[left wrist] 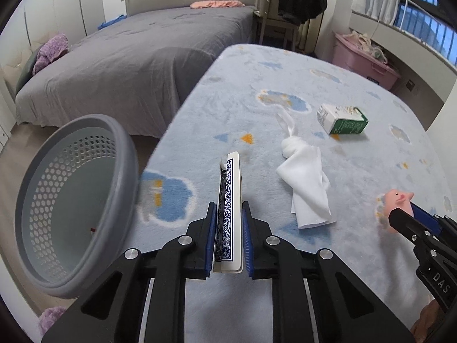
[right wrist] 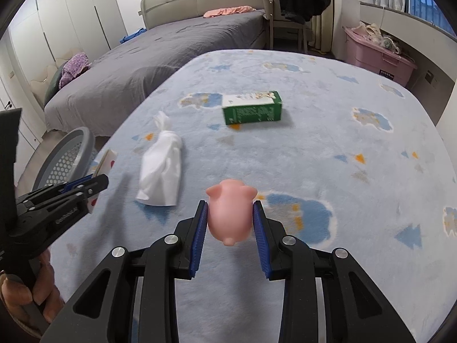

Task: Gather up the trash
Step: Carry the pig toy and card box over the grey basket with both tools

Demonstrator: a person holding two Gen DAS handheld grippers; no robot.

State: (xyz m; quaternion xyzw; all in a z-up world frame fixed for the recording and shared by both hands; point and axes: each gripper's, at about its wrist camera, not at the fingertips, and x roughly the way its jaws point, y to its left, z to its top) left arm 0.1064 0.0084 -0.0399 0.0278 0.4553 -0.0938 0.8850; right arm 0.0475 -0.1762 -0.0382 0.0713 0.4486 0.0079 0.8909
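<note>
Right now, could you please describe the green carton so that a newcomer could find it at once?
Start from the pale blue fleece-covered table with cloud prints. Toward its far side, beyond the knotted white cloth, the green-and-white cardboard carton lies on its side. It is the only boxy, printed thing there.

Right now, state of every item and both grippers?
left gripper: shut on playing cards, held on edge
right gripper: shut on pig toy
basket: tilted, nearly empty
white cloth: crumpled, lying on table
green carton: on its side
table: covered by fleece cloth
</note>
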